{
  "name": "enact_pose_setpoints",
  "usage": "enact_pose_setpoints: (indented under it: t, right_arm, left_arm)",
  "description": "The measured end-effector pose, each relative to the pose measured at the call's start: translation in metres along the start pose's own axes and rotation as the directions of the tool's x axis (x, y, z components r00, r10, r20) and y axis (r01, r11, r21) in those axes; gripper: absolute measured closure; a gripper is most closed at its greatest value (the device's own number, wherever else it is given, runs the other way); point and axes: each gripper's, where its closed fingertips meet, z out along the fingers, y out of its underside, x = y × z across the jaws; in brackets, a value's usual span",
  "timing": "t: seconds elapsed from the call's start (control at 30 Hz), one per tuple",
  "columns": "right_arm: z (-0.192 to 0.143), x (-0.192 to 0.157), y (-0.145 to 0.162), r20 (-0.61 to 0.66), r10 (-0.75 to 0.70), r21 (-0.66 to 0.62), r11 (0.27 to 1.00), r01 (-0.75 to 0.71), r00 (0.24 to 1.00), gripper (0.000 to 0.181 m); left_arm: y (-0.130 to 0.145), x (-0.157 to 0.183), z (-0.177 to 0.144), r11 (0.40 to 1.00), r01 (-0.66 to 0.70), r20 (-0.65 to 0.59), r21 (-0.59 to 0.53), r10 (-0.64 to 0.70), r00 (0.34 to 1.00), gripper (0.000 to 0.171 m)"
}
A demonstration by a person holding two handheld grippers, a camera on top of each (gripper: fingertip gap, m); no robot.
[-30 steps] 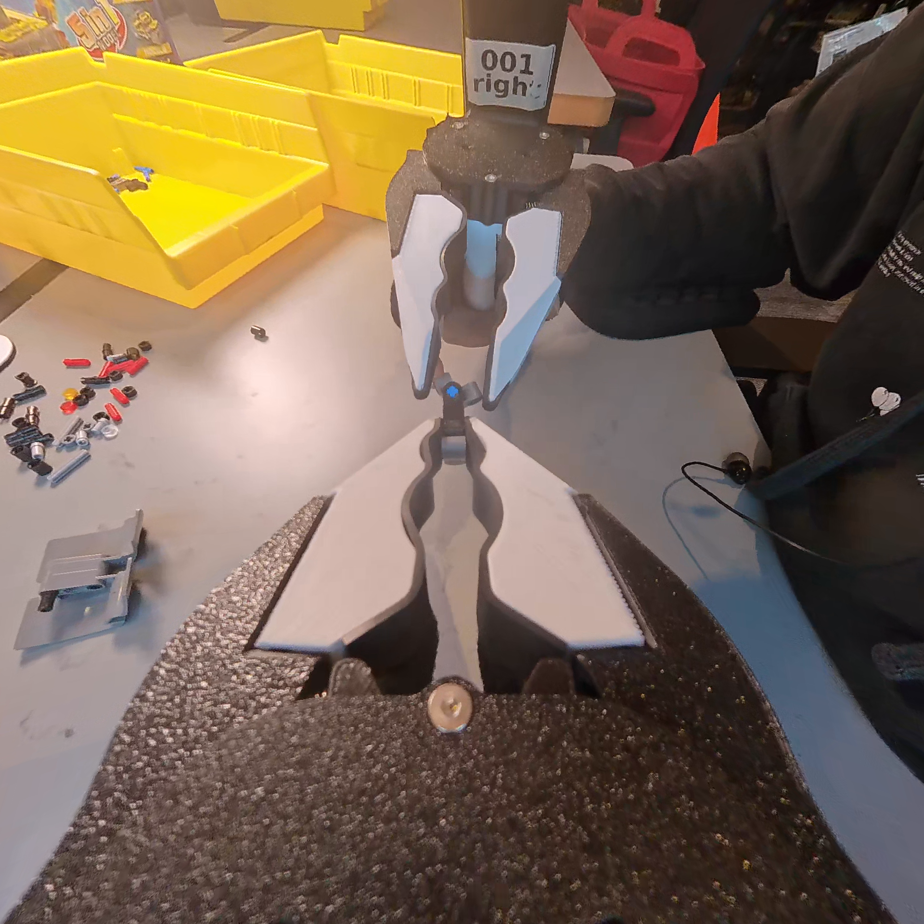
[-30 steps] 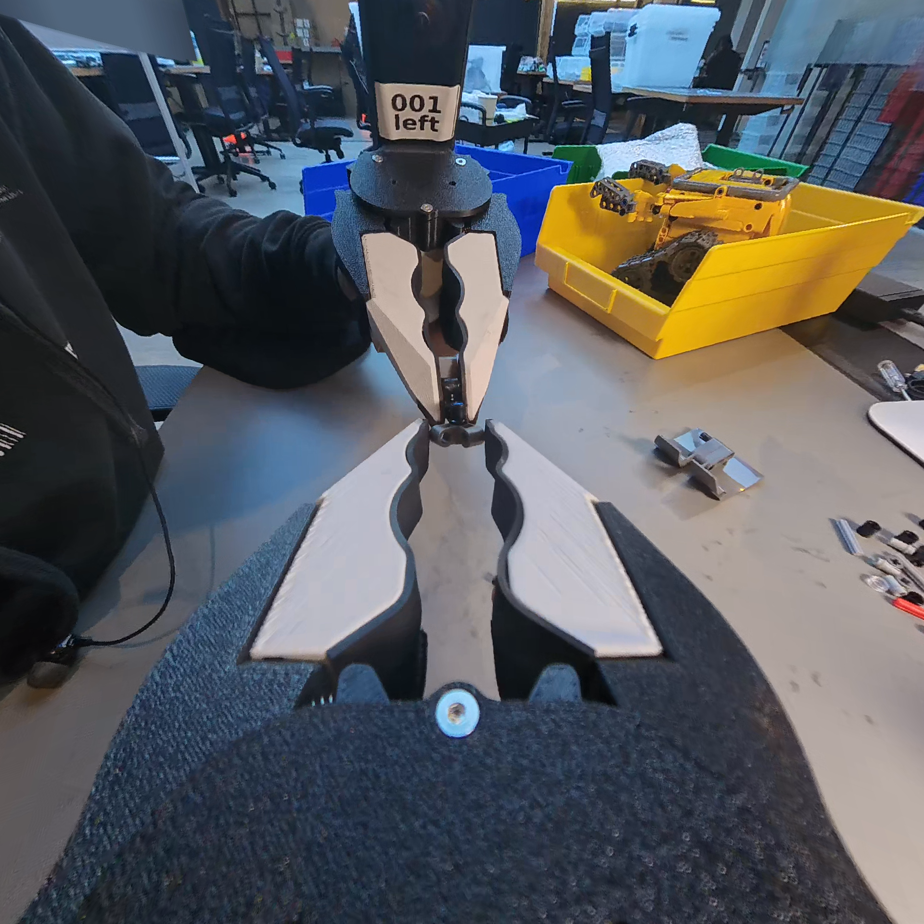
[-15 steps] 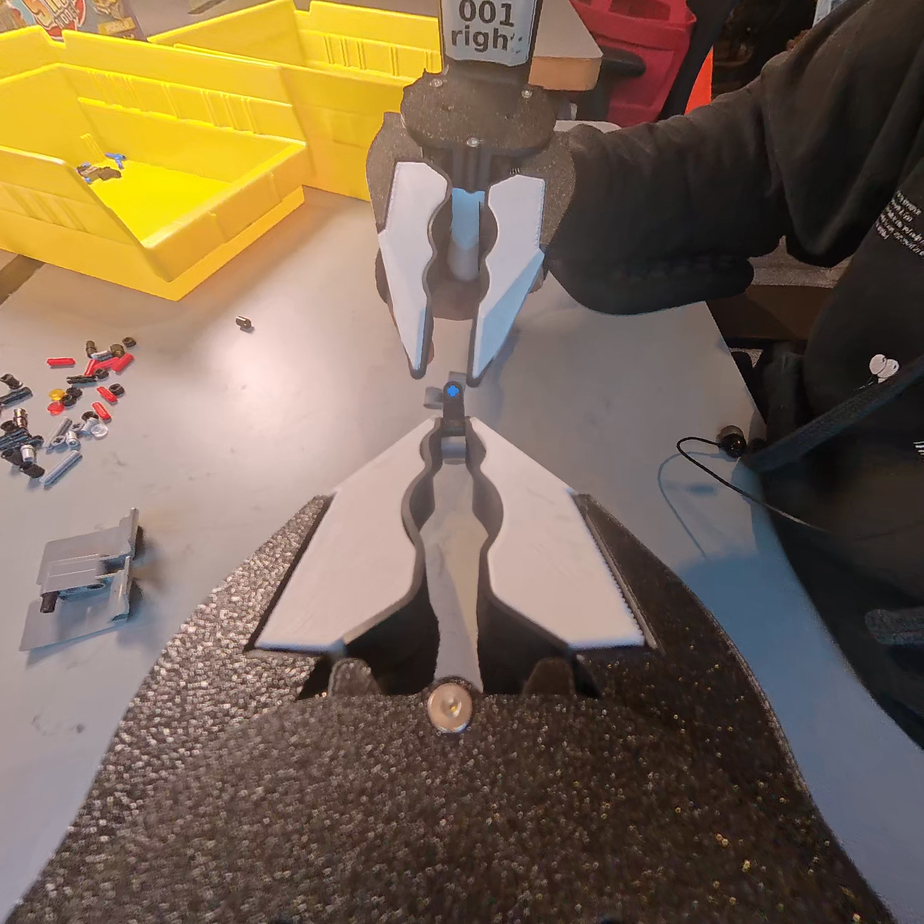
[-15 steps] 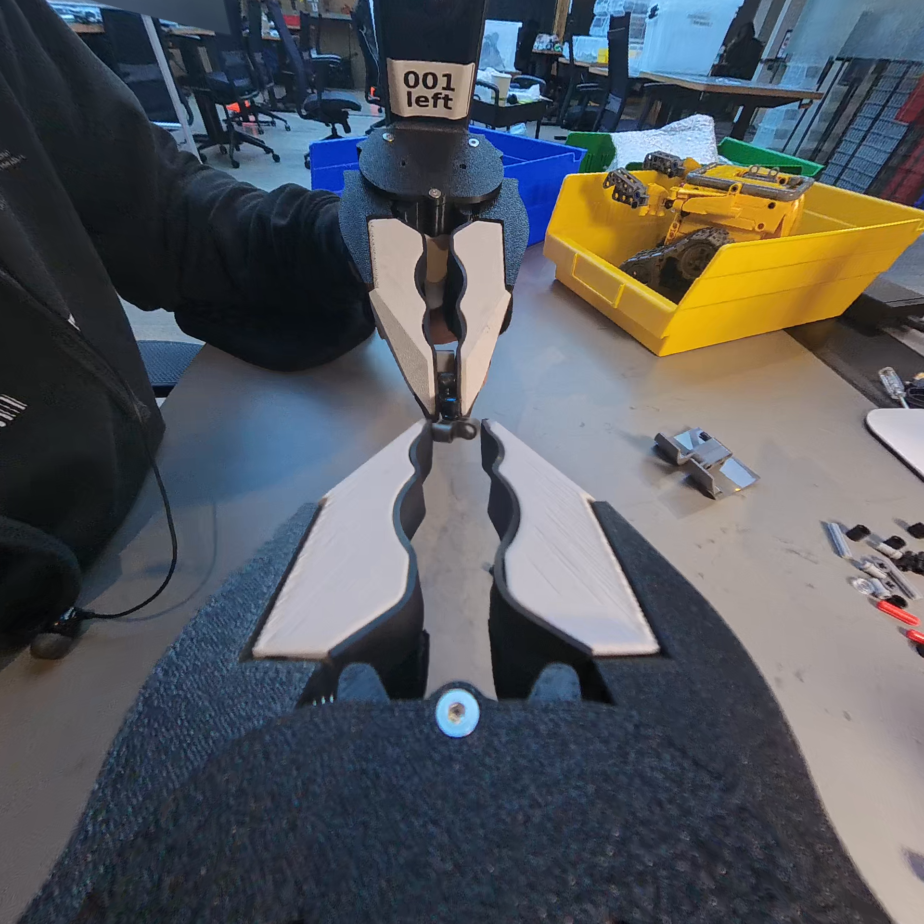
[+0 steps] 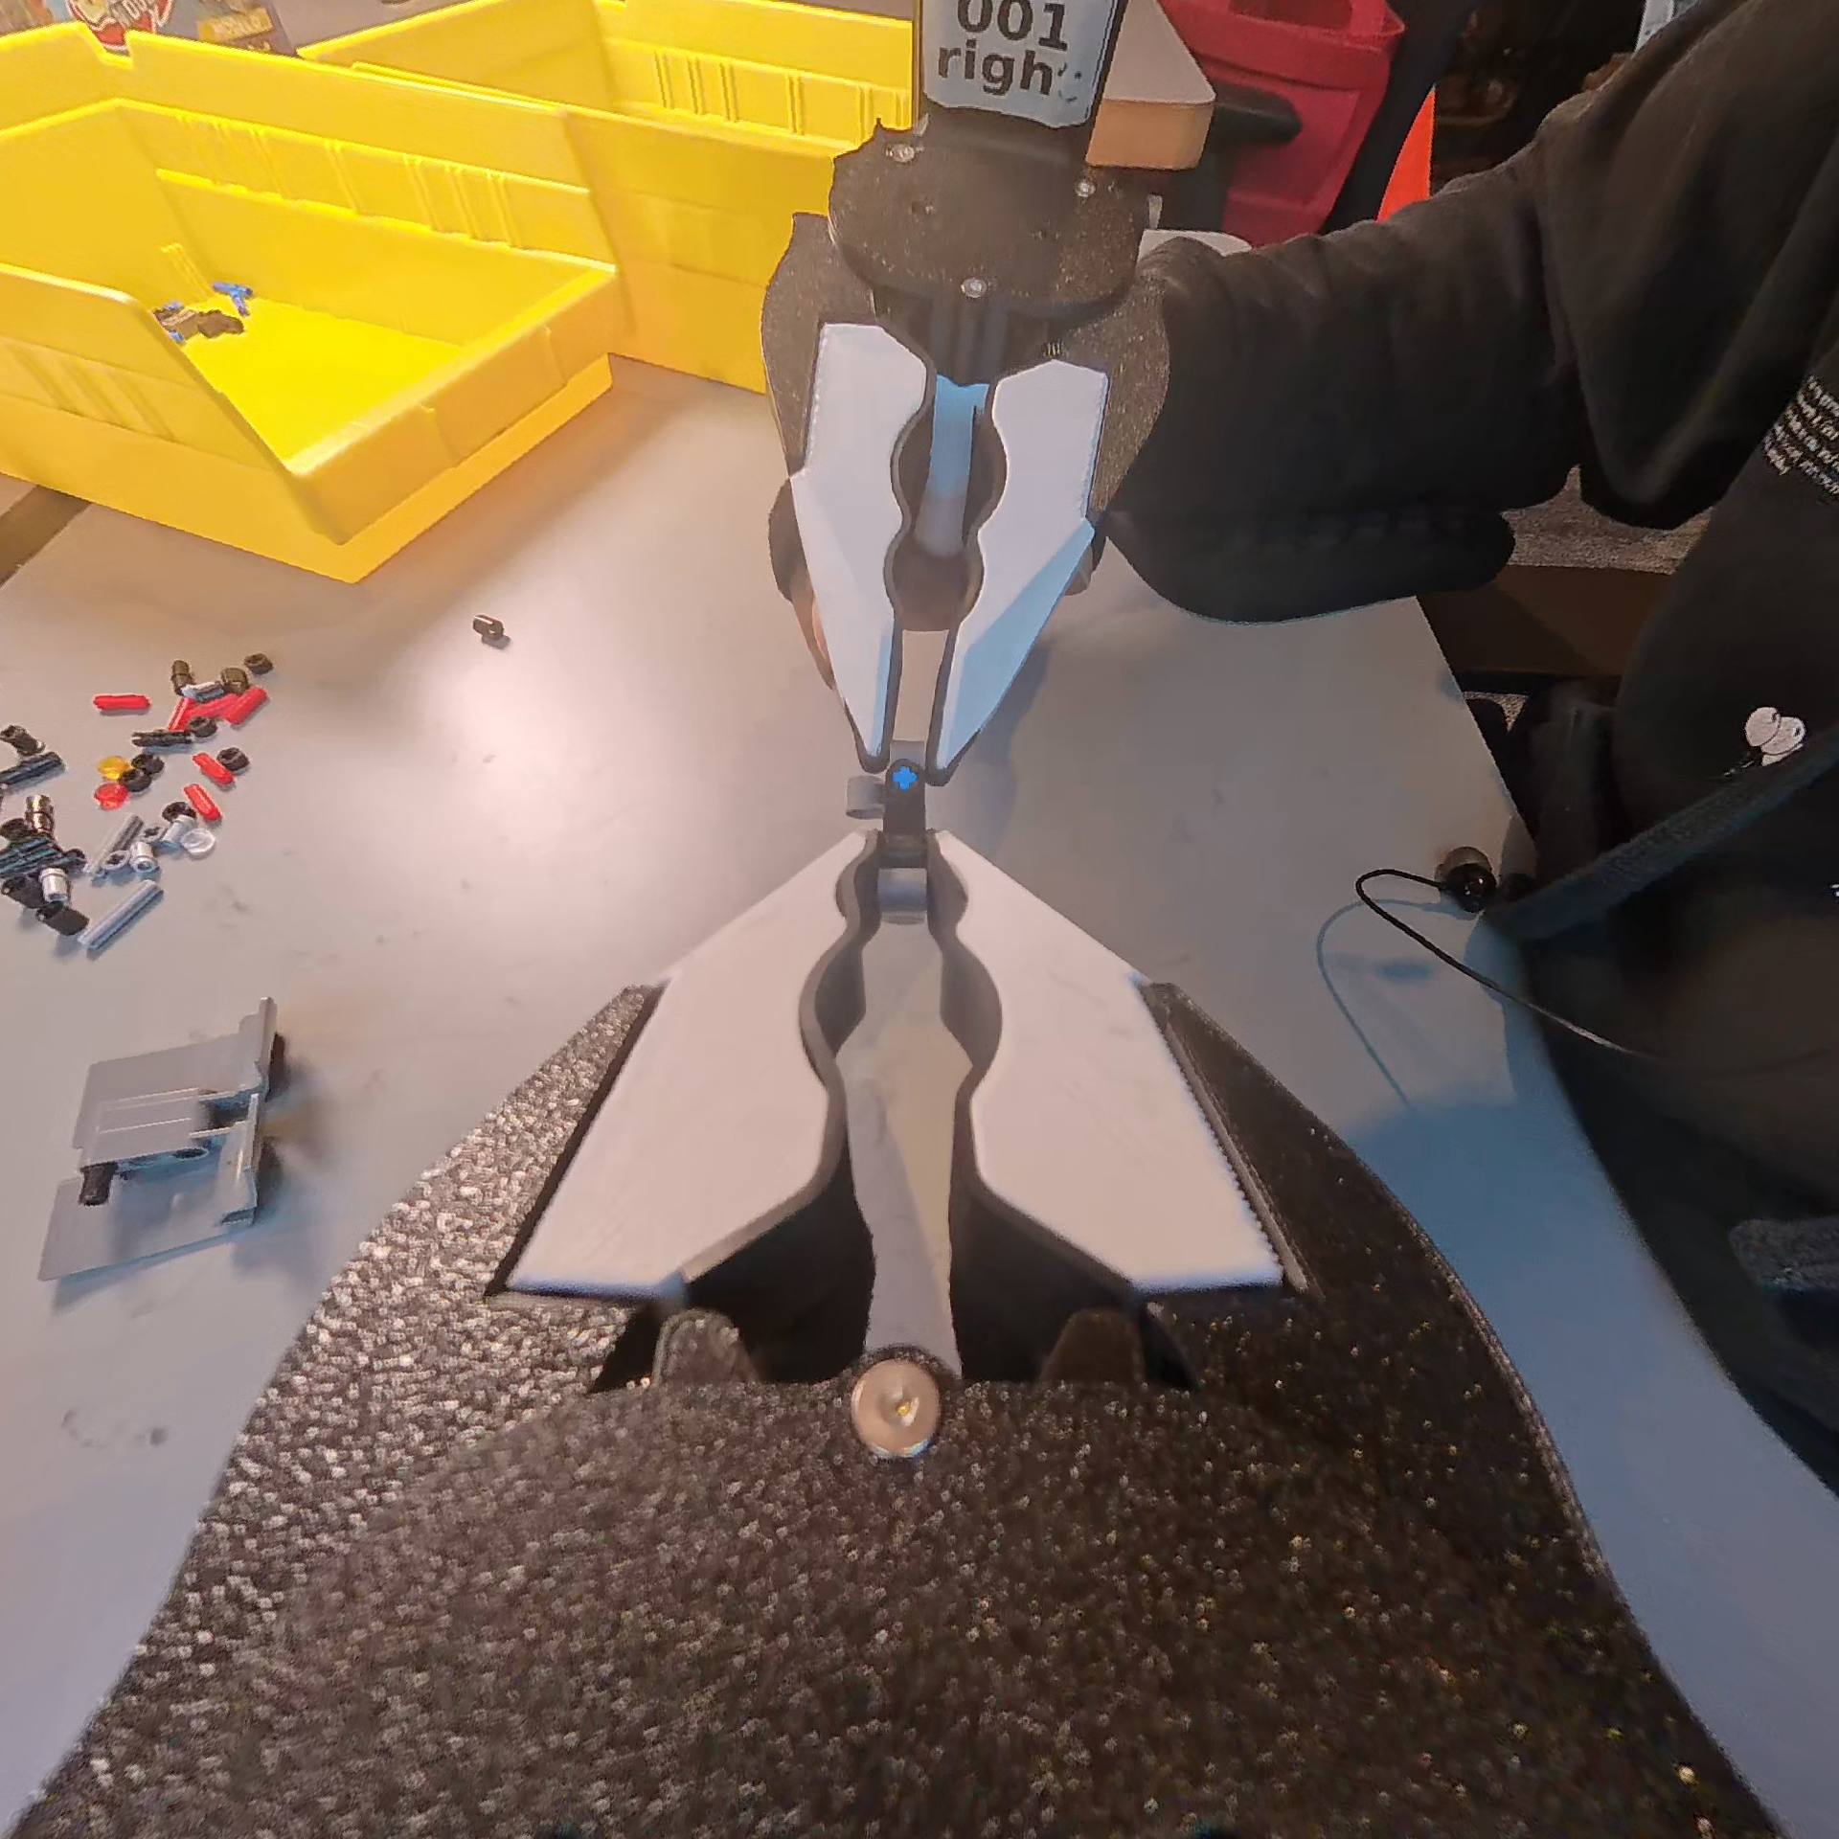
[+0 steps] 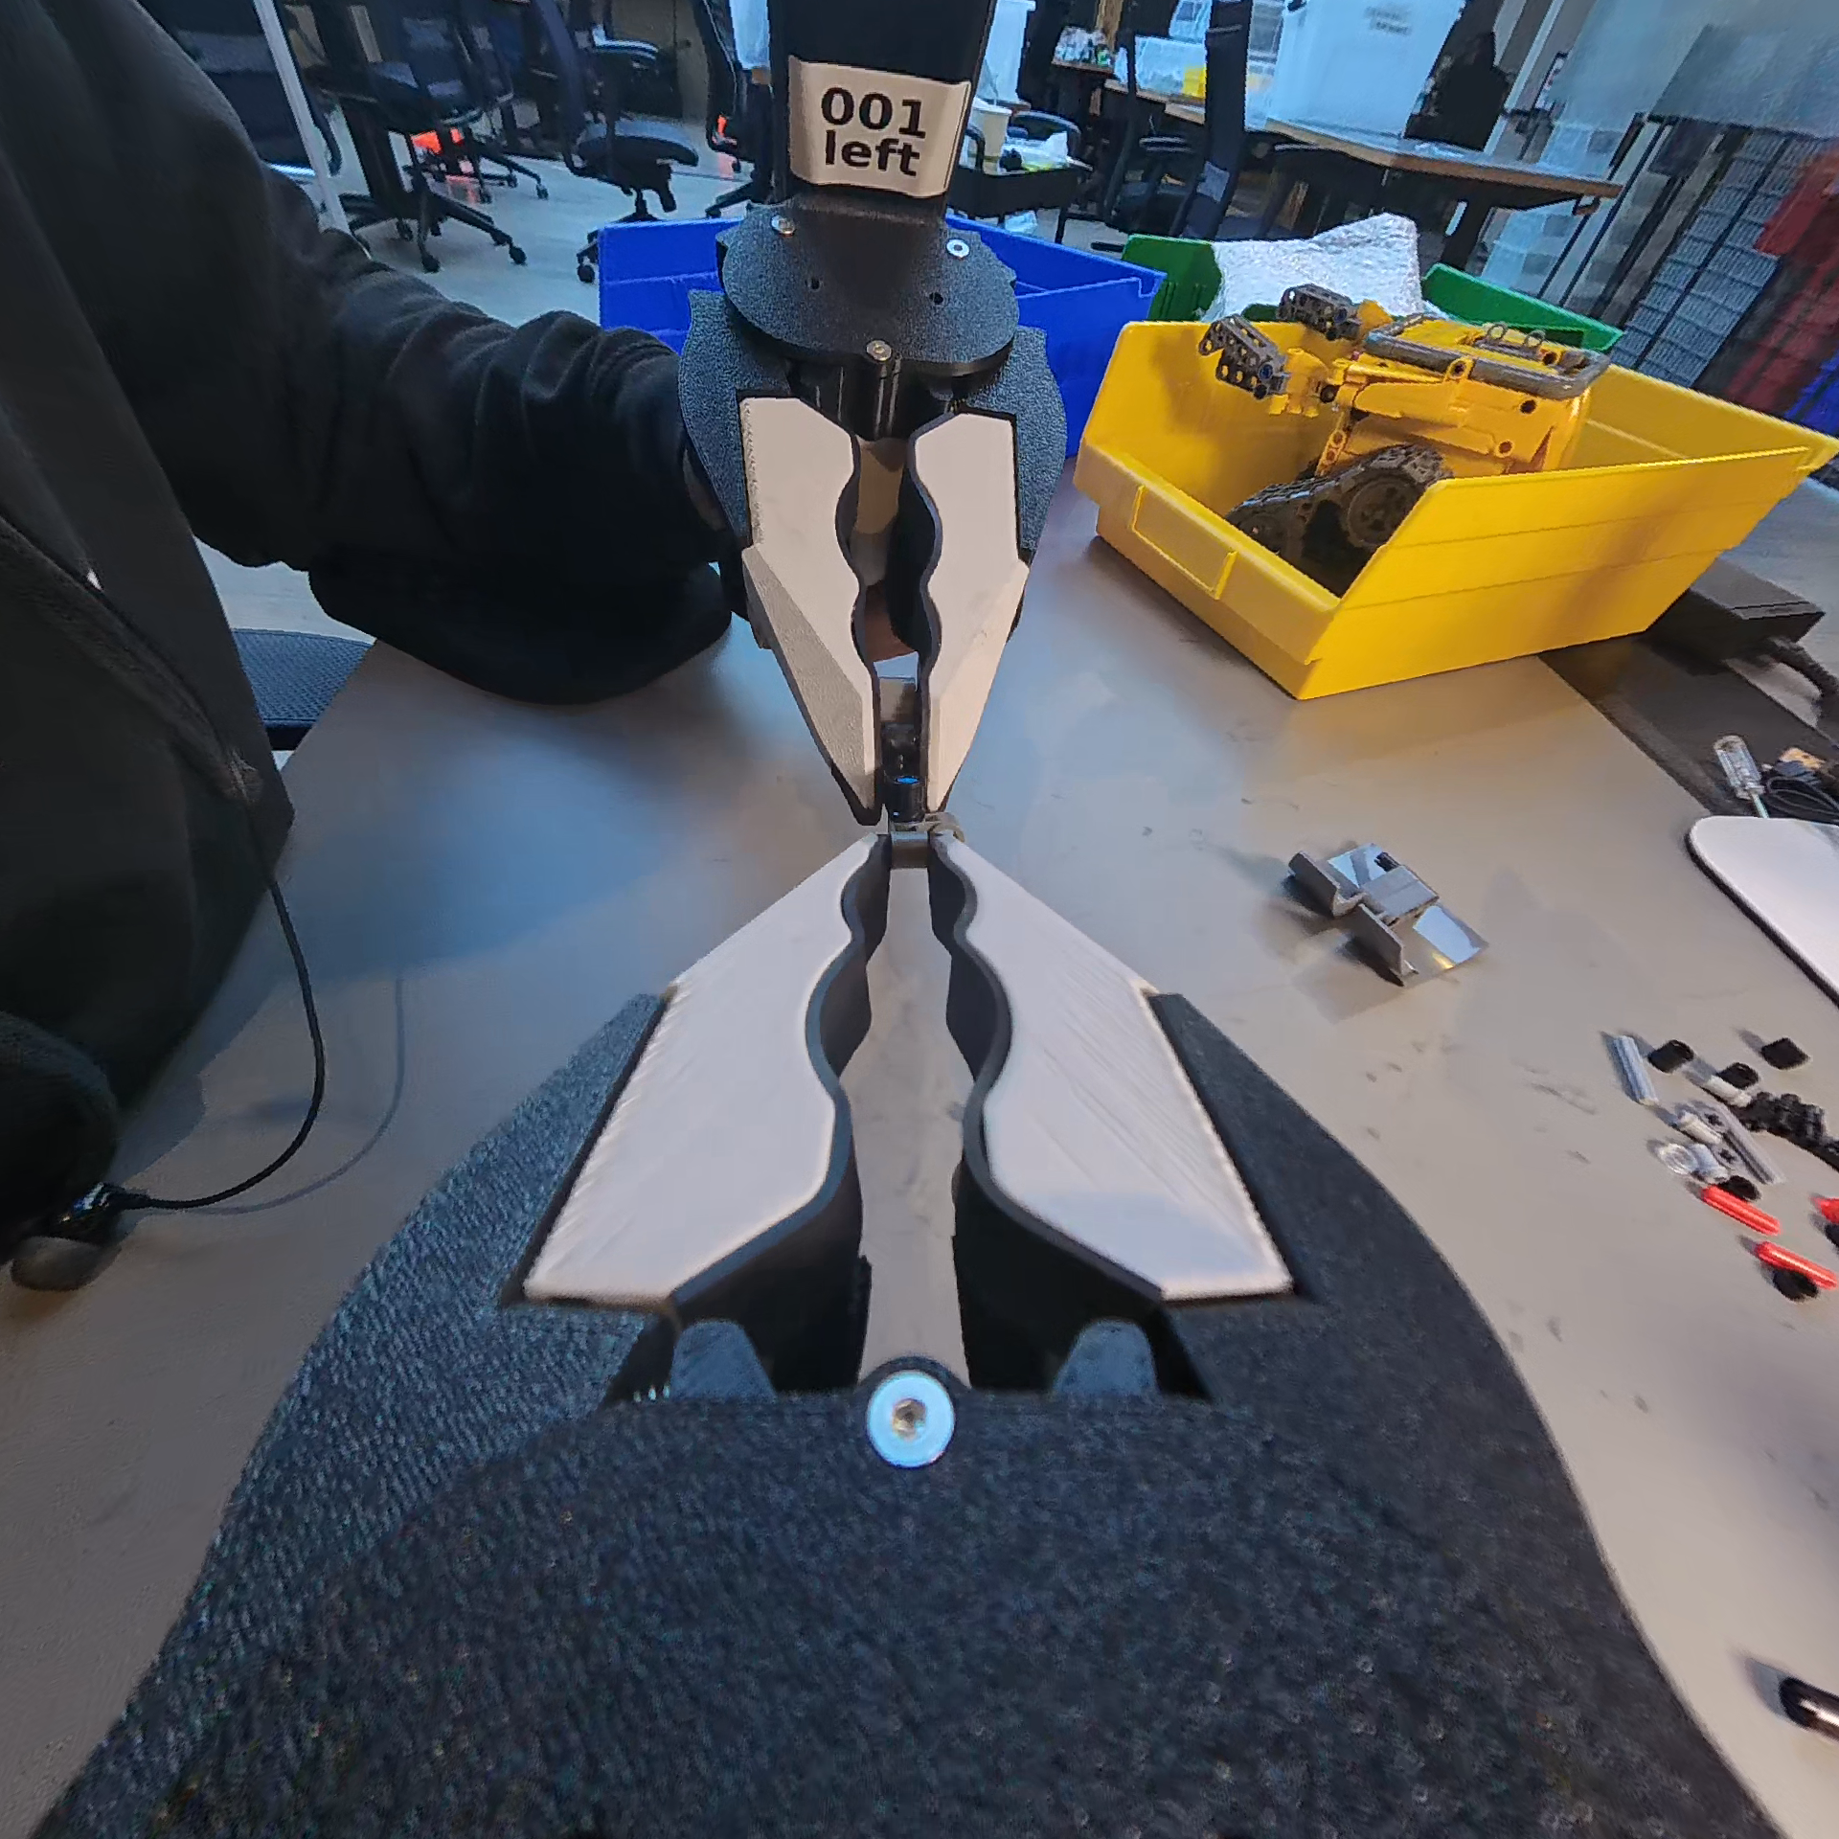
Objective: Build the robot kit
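Claws meeting tip to tip over surface (image 5: pixel 597 846): left claw (image 5: pixel 904 864) pinching black piece (image 5: pixel 902 831), right claw (image 6: pixel 908 844) pinching grey connector (image 6: pixel 910 846) at its end. Risking, likely, piece twisting loose, dropping among scattered parts (image 5: pixel 129 786).

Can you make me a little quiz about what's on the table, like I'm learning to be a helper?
1. True or false: the yellow toy digger sits in a yellow bin.
2. The small part held up in the middle has a little cross on it. Which colour is it? A red, B blue, C green.
3. Fill in: the small part is gripped by ____ tongs (one or both?).

Key
1. True.
2. B, blue.
3. Both: the left tongs and the right tongs are each shut on an end of it.
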Motion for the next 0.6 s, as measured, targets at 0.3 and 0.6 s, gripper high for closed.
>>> enact_pose_setpoints:
  t: [0.3, 0.6]
  right_arm:
    - [0.0, 0.0037, 0.001, -0.017, 0.011, 0.0, 1.0, -0.011, 1.0, 0.174]
    - [0.0014, 0.0021, 0.0026, -0.007, 0.023, 0.0, 1.0, -0.023, 1.0, 0.174]
  left_arm:
    - [-0.0004, -0.0037, 0.0006, 1.0, 0.01, 0.029, -0.003, -0.01, 1.0, 0.165]
    - [0.0015, -0.0024, 0.0004, 1.0, 0.011, 0.014, -0.009, -0.011, 1.0, 0.165]
